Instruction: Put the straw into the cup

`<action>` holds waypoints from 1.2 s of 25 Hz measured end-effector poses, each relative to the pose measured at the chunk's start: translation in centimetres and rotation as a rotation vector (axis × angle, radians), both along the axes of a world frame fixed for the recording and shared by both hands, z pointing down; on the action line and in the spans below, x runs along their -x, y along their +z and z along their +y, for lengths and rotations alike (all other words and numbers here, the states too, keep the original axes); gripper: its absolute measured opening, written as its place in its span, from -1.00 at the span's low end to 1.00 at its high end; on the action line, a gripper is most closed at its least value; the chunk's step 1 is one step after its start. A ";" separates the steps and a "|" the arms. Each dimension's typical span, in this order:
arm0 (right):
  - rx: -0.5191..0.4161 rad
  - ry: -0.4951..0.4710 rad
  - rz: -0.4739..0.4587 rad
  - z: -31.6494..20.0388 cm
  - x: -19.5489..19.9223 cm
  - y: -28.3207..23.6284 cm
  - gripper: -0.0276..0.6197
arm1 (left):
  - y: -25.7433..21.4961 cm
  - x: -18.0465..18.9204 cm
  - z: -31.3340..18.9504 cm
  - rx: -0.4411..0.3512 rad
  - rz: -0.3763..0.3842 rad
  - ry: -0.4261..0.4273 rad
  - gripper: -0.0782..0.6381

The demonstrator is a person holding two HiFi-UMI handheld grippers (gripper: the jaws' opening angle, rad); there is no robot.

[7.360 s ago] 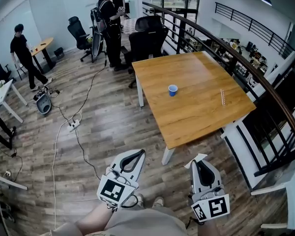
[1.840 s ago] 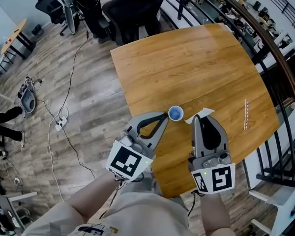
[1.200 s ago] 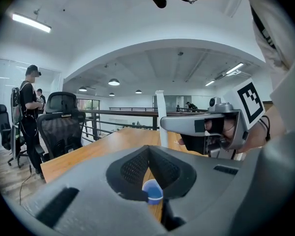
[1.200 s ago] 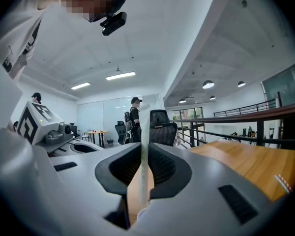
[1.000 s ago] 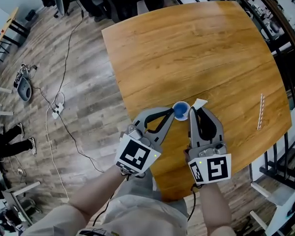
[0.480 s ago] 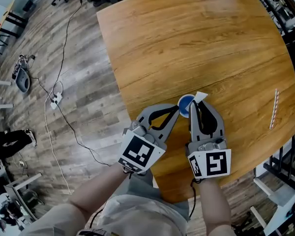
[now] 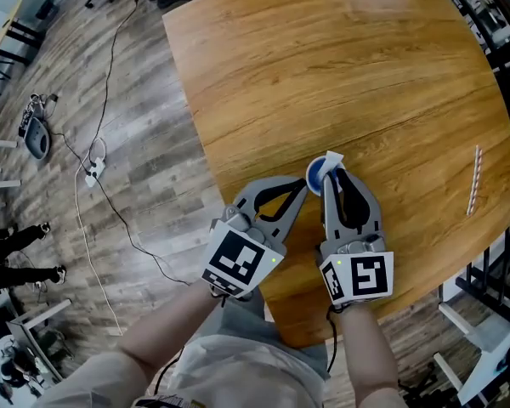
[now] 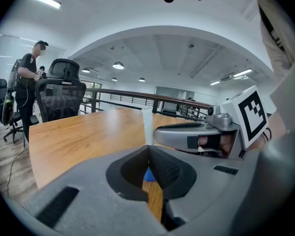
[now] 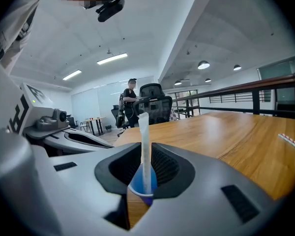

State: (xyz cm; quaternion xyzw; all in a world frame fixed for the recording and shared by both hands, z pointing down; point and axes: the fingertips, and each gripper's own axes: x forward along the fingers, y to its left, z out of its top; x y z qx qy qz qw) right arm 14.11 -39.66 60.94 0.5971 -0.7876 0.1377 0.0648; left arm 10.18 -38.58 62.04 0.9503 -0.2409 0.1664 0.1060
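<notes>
Right jaws: the right gripper has its jaws closed narrow on a white strip, which stands upright out of the pinch.
Strip and cup: the blue cup sits low in the gap just past the right jaws. The strip's lower end shows against the cup's mouth. Whether it reaches inside, I can't tell.
Left jaws: the left gripper has its jaw tips together with nothing between them. A sliver of the blue cup shows through the gap below the tips.
The pair: from above, both grippers lie side by side over the near edge of the table. Their tips come together at the cup, the left gripper's from the left and the right gripper's just behind it.
Straw: a striped straw lies flat on the wood near the table's right edge, well apart from the cup and both grippers. It shows at the far right of the right gripper view too.
Cup: upright on the table, near the front edge.
Hands: a person's forearms run down from each marker cube.
Room: wood-plank floor left of the table, with a cable trailing to a power strip. In the left gripper view a black office chair stands at the table's far end, with a person in dark clothes beside it.
</notes>
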 end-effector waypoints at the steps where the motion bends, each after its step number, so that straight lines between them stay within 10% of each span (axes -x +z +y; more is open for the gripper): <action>1: -0.003 0.005 0.004 0.2 -0.1 -0.1 -0.75 | -0.2 0.1 0.2 -0.004 0.002 -0.001 -0.74; 30: -0.254 0.008 0.027 14.8 0.8 -23.8 -0.76 | -24.4 4.7 10.5 -0.249 0.197 -0.117 -0.74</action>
